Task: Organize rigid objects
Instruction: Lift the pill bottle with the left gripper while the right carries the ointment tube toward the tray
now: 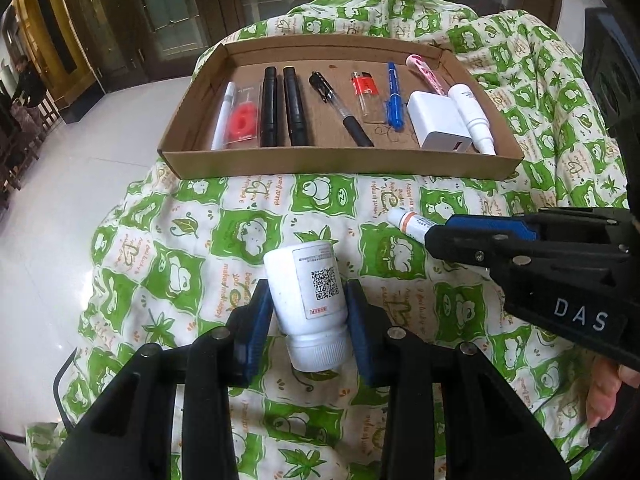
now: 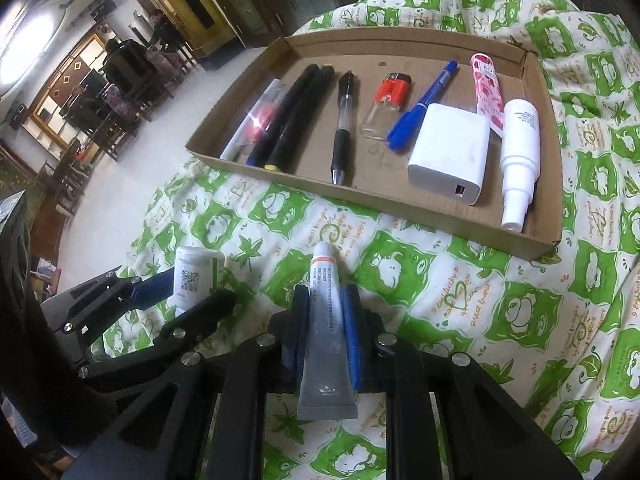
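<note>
So both tools sit low over the green quilt, left tool clamped on the white bottle, right tool squeezing the ointment tube, cardboard tray just ahead.

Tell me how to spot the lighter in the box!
Look in the flat brown cardboard tray on the green frog-print quilt. The small orange-red lighter with a clear plastic body lies mid-row, between a clear black-grip pen and a blue marker. It's the only short see-through one.
</note>
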